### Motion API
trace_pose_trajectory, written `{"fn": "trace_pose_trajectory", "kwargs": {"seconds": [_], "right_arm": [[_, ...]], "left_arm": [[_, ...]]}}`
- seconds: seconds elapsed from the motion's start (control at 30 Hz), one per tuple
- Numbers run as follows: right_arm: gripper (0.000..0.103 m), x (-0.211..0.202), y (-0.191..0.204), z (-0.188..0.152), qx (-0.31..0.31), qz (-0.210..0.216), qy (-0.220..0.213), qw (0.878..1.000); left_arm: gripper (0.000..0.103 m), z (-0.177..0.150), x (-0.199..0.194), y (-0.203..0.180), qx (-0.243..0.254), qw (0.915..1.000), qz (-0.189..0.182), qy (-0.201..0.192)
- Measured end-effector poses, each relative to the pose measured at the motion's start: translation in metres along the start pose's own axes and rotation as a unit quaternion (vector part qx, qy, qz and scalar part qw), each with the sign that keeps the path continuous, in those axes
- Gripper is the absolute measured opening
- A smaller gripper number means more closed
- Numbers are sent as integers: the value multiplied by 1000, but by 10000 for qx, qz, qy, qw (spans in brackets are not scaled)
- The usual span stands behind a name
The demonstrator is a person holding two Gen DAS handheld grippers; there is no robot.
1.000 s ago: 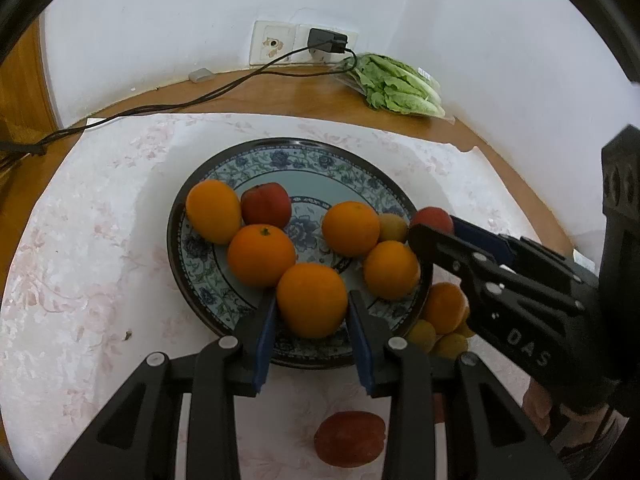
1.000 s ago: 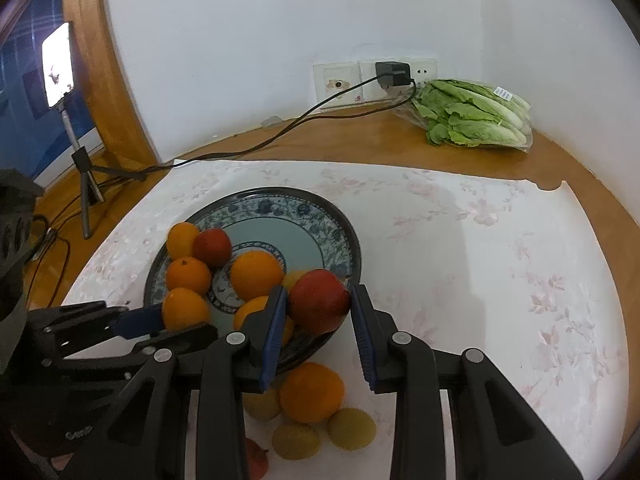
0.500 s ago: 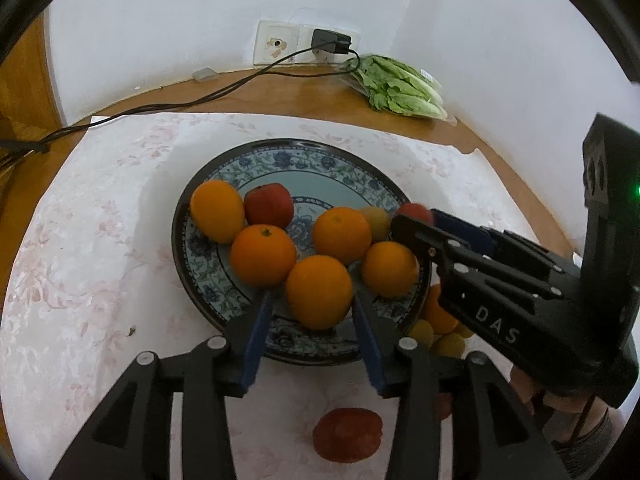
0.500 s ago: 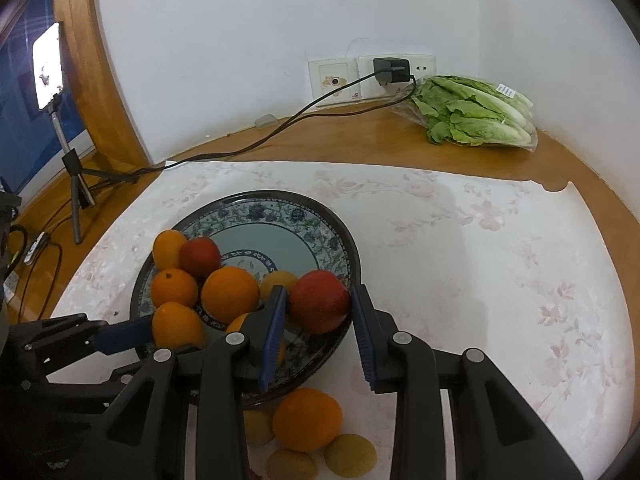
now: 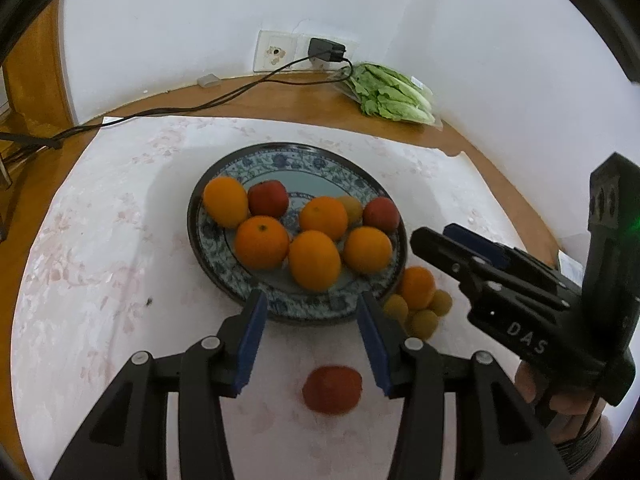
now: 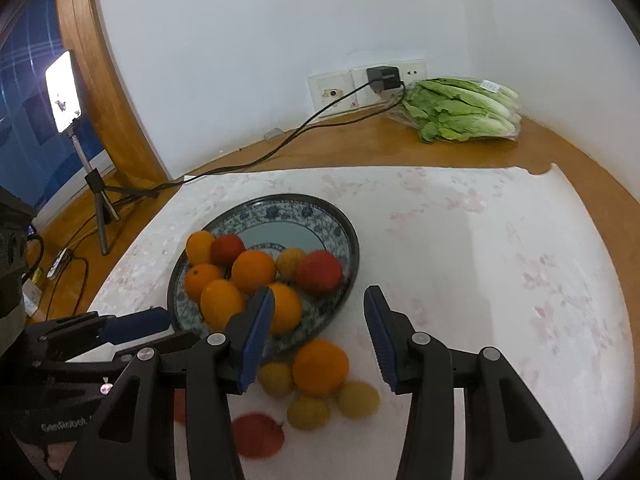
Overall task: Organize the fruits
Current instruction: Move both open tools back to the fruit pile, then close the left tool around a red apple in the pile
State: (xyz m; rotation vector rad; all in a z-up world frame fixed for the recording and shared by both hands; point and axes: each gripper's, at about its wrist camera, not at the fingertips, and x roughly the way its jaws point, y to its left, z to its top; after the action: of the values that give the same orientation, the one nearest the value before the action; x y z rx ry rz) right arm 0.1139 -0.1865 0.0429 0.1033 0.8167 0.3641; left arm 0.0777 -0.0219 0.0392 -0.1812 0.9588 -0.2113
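Left gripper (image 5: 310, 312) no longer clamped on the round orange fruit (image 5: 315, 259) at 6 o'clock on the blue-patterned ceramic plate (image 5: 288, 160); jaws opening, pulled back off the rim, nothing between them. Right gripper (image 6: 320, 308) likewise released from the round red apple (image 6: 319, 272), now lying at 3 o'clock inside the plate; jaws opening, empty, drawn back toward 6 o'clock.

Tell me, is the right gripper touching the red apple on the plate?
Apart. In the right wrist view the right gripper is opening, nothing between its jaws, and bare plate shows between it and the red apple.
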Motion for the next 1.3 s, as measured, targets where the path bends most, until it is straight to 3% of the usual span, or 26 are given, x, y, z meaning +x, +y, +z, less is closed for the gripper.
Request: {"fn": "trace_pose_trajectory", "kwargs": {"seconds": [0.47, 1.07, 1.17, 1.23, 1.3], "right_arm": [[48, -46, 8, -51, 140, -85, 116, 9998], [48, -45, 6, -76, 412, -14, 274, 9988], [48, -45, 5, -76, 438, -18, 276, 9987], [48, -45, 4, -77, 462, -15, 282, 9985], [48, -45, 4, -78, 479, -10, 296, 9984]], "left_arm": [[53, -34, -19, -12, 169, 9998, -16, 75], [53, -47, -3, -17, 189, 9997, 132, 123], [51, -48, -1, -17, 209, 9996, 153, 108], [39, -48, 1, -17, 202, 9997, 100, 129], [36, -49, 2, -16, 209, 9996, 83, 143]]}}
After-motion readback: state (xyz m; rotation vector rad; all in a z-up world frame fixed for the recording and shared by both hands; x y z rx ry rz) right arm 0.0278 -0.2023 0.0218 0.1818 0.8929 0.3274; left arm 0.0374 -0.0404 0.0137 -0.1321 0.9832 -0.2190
